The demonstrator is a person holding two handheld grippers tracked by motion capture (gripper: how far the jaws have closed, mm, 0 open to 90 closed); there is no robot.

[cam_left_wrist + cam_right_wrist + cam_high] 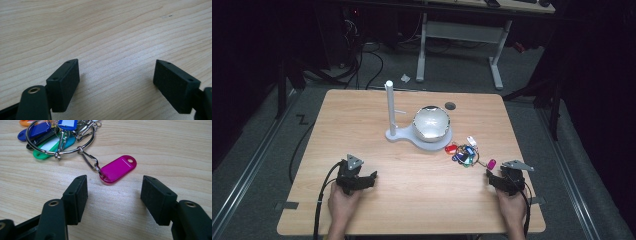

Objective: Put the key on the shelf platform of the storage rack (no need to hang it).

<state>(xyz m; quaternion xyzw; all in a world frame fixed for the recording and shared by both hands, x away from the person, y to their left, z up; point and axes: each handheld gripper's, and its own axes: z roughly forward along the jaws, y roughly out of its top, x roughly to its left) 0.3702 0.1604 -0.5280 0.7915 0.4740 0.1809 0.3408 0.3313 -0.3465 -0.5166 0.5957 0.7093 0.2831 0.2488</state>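
Observation:
A bunch of coloured key tags [464,152] on a metal ring [60,138] lies on the wooden table [412,200], right of centre. A magenta tag [118,168] trails from the ring on a clip, nearest my right gripper [113,185]. That gripper [497,176] is open just short of the magenta tag, nothing between its jaws. My left gripper [364,176] rests open at the near left, over bare wood [116,67]. A white stand with an upright post [389,107] and a shiny round dome [431,122] sits at the table's middle.
A small dark round hole or grommet [450,105] shows behind the dome. A second desk [462,30] and cables [362,60] are on the floor beyond the far edge. The person's hands enter at the near edge.

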